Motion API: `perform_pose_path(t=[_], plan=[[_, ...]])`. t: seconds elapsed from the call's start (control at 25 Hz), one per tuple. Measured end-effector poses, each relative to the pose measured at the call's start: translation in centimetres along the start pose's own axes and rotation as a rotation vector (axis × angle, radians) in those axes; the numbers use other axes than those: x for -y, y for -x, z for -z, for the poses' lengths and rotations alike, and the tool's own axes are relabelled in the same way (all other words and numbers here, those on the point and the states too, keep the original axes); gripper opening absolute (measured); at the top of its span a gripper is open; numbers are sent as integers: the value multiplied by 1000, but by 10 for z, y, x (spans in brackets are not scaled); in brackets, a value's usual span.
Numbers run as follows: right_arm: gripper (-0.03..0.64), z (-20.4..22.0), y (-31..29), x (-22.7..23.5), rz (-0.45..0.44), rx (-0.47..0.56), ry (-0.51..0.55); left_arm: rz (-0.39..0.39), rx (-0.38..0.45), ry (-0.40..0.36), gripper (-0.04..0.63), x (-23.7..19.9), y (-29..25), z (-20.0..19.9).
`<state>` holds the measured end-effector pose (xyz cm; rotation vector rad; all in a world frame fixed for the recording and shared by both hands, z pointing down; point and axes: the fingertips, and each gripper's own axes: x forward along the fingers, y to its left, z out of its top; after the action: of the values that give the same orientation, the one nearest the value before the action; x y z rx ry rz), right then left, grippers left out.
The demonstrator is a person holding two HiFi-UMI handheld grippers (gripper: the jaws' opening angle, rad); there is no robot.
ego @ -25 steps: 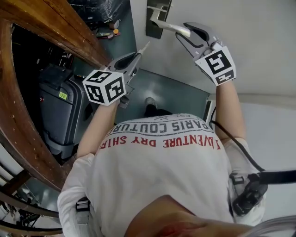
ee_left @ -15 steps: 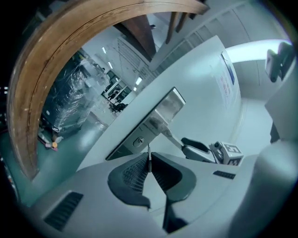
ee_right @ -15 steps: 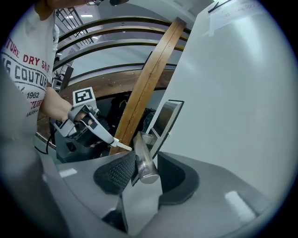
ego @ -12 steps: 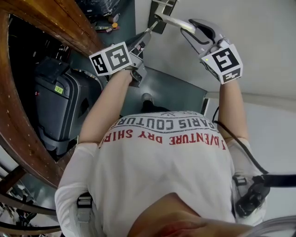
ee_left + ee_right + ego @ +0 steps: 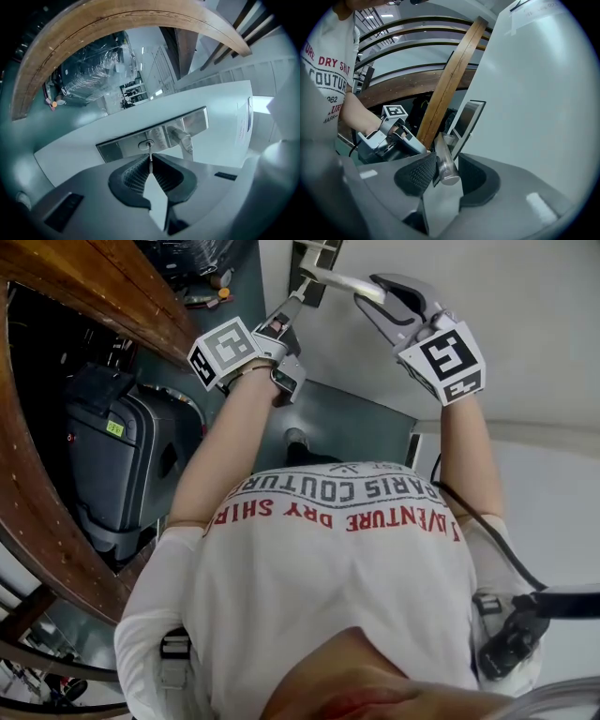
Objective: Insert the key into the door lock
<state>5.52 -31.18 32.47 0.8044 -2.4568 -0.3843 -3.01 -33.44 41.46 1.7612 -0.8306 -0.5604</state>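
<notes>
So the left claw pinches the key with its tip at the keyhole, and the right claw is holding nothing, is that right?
Not quite. The right claw grips the door handle, as the right gripper view shows. The left claw does pinch the key, tip at the keyhole.

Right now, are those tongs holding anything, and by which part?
The left tongs pinch the key by its rear end, blade pointing at the keyhole. The right tongs clamp the door handle at its free end.

White door (image 5: 506, 306), silver lock plate (image 5: 121, 148), brown wooden rail (image 5: 37, 486)
</notes>
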Motion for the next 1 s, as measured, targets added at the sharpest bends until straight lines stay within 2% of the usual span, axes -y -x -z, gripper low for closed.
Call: perform_pose_path(t=[0.12,0.6,1.0], plan=[[141,1,0,1,2,-3,1,13,34,53,21,-1,0,0],[140,2,1,4,-1,-4,0,43,117,179,21,-3,-10,1],[137,0,-1,0,5,-5,10,82,212,253,23,-5,-8,-2]])
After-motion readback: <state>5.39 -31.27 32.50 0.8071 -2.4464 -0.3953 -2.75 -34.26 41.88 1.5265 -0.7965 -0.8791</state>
